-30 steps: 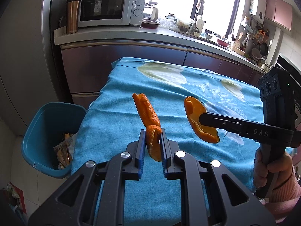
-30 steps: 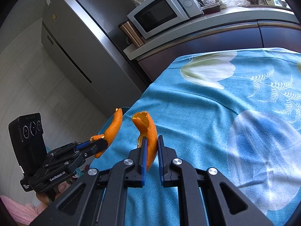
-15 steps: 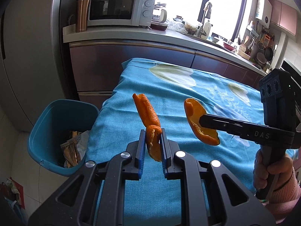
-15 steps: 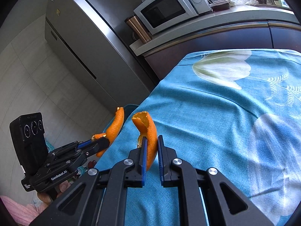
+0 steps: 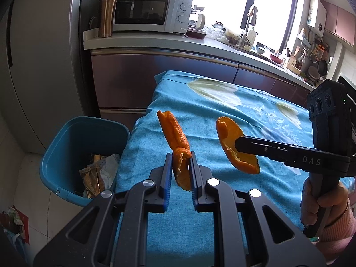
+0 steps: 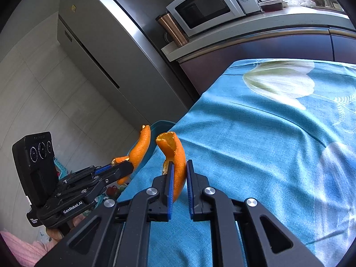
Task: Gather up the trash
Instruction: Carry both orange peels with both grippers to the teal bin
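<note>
**A:** What have you got right now?

**B:** Two pieces of orange peel, both up in the air over the table. My left gripper [image 5: 180, 173] is clamped on a long strip of peel [image 5: 175, 138], which sticks up out of the jaws and curls at the top. My right gripper [image 6: 179, 178] is pinched on the second piece of peel [image 6: 175, 155], a wider, cupped one.

**A:** Where are they relative to each other?

**B:** Side by side, apart, not touching. From the left camera I see the cupped piece [image 5: 235, 149] off to the right, nipped at its edge by the thin black fingers [image 5: 255, 145] of the right tool. Both hang above the left edge of the blue tablecloth [image 5: 222, 115].

**A:** And the bin?

**B:** The blue bin [image 5: 66, 155] stands on the floor just beside that table edge, lower left of the strip. There are wrappers and crumpled paper [image 5: 98, 173] lying in it.

**A:** Anything behind?

**B:** A counter with a white microwave [image 5: 151, 11] and a copper tumbler [image 5: 106, 16] beside it, with a grey fridge [image 6: 106, 51] to the left. A hand [image 5: 320, 202] in a pink sleeve grips the right handle.
</note>
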Action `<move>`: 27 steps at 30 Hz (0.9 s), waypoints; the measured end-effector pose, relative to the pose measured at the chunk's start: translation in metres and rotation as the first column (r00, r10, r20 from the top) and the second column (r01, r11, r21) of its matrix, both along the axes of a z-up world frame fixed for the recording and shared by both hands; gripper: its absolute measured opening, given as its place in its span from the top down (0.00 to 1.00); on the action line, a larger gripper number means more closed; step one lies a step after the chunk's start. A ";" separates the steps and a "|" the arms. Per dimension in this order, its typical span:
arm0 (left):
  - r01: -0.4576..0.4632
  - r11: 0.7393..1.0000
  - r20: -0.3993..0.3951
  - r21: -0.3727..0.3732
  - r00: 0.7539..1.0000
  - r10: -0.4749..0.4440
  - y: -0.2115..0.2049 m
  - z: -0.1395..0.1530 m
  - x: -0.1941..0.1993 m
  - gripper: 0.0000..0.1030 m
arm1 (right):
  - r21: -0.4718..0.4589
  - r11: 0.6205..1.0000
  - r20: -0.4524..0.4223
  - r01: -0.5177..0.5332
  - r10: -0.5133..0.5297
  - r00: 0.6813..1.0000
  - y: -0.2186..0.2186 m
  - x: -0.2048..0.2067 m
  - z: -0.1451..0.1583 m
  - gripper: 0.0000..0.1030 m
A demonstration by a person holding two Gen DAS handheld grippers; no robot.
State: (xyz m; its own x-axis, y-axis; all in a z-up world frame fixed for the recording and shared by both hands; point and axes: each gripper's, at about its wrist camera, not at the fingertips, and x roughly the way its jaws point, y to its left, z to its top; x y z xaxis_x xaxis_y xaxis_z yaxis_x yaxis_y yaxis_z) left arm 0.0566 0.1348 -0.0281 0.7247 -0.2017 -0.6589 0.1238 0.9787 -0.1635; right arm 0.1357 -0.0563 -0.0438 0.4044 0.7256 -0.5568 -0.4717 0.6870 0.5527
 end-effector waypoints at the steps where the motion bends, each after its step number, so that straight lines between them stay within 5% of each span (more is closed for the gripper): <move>1: -0.001 1.000 0.000 -0.001 1.000 0.001 0.001 0.000 0.000 0.85 | 0.001 1.000 -0.001 -0.004 0.004 1.000 0.002 0.000 0.000 0.91; 27: -0.058 0.998 0.012 0.006 0.998 0.058 0.024 0.003 -0.002 0.85 | -0.006 0.998 0.004 -0.067 0.067 0.998 0.038 0.010 0.005 0.91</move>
